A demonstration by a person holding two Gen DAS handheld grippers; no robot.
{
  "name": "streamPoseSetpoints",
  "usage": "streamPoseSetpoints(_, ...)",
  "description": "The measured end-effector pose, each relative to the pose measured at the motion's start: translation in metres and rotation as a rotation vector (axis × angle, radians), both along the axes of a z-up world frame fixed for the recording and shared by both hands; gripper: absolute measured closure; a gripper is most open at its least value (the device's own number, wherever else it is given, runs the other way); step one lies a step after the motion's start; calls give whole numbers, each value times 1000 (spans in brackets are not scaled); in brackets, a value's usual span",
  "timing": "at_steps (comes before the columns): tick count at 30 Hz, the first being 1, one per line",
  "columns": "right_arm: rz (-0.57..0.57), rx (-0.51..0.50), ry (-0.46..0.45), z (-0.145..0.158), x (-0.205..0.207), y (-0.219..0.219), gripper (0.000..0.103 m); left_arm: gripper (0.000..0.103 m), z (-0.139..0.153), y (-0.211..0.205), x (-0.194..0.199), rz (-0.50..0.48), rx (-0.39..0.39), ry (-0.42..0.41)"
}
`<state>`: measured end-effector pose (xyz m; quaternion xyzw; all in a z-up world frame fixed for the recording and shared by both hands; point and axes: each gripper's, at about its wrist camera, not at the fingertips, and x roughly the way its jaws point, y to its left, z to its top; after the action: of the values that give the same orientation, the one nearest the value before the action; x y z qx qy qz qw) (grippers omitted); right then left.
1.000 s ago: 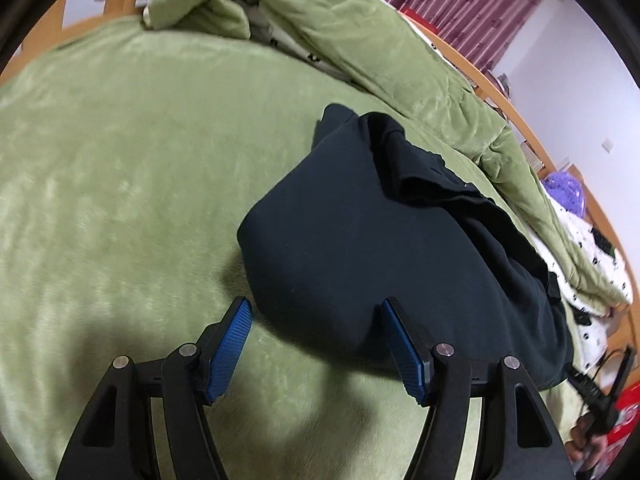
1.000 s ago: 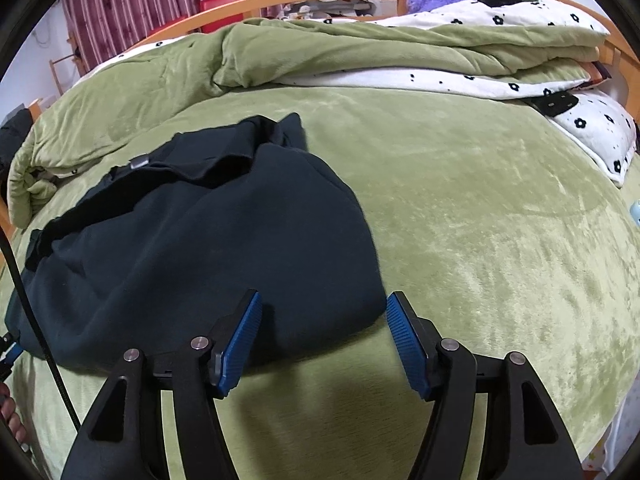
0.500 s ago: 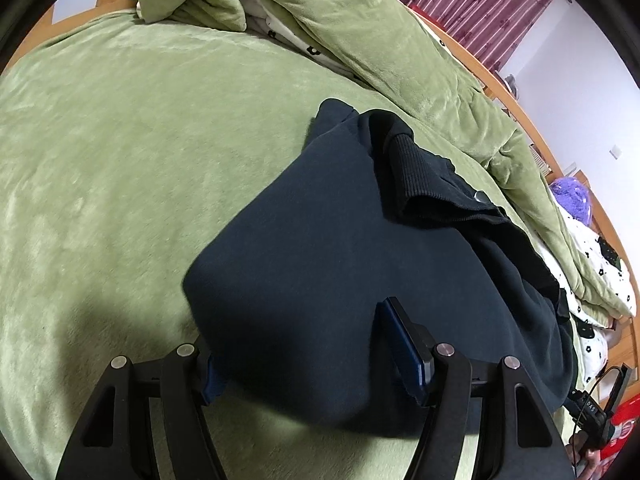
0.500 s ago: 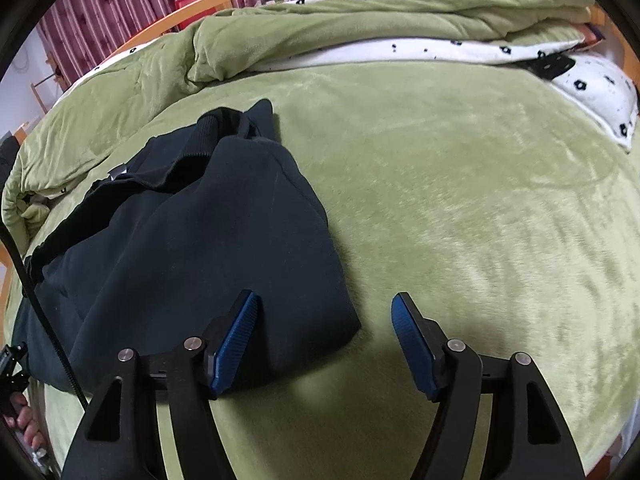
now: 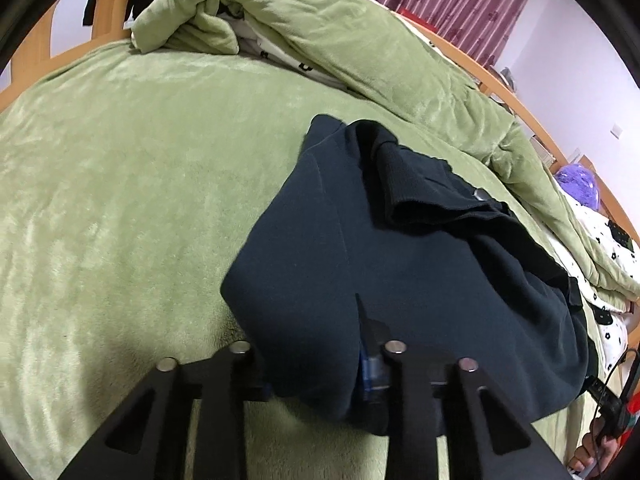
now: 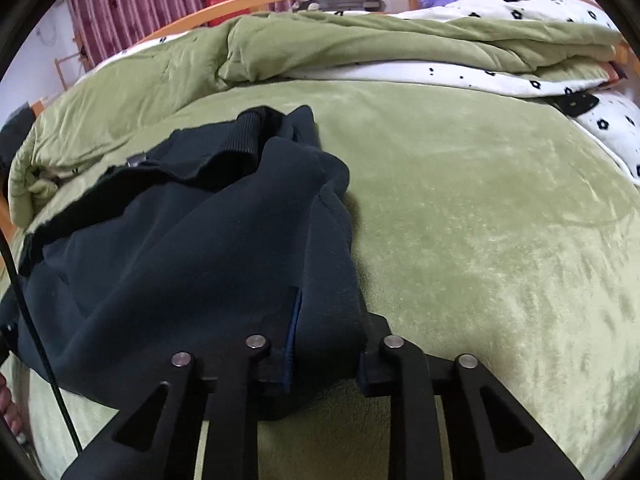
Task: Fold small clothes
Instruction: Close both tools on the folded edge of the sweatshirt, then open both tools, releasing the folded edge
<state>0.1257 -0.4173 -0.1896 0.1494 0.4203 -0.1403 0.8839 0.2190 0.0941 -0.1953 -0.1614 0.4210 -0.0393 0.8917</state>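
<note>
Your left gripper (image 5: 316, 364) & right gripper (image 6: 326, 344) are both closing, each pinching the near hem of the dark garment (image 5: 400, 272) on the green bed (image 5: 120, 184).

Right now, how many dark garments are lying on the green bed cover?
1. A single dark garment lies crumpled on the green bed cover, near the heaped quilt, its near edge pinched by both grippers. More could be hidden in its folds.

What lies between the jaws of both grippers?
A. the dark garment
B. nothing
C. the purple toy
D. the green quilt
A: the dark garment bunches between the closing jaws of the left gripper and of the right gripper.
</note>
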Motion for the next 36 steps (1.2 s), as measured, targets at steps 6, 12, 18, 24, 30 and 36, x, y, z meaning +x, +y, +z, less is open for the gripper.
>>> streamPoseSetpoints(6,-26,98,-71,15,-20,-10,84,82,15,2,-19,12,-5,-29)
streamPoseSetpoints(12,-20,106,-70,22,-51,-9,85,82,17,5,-57,10,-7,-26)
streamPoseSetpoints(18,-23,99,-56,25,-94,-2,85,82,18,10,-104,4,3,-29)
streamPoseSetpoints(24,-14,73,-38,32,-146,7,85,82,21,17,-156,-13,10,-27)
streamPoseSetpoints(30,-51,81,-13,36,-187,8,76,76,22,20,-182,-41,35,-6)
streamPoseSetpoints(36,-48,92,-83,51,-217,12,71,71,32,27,-206,-16,42,-8)
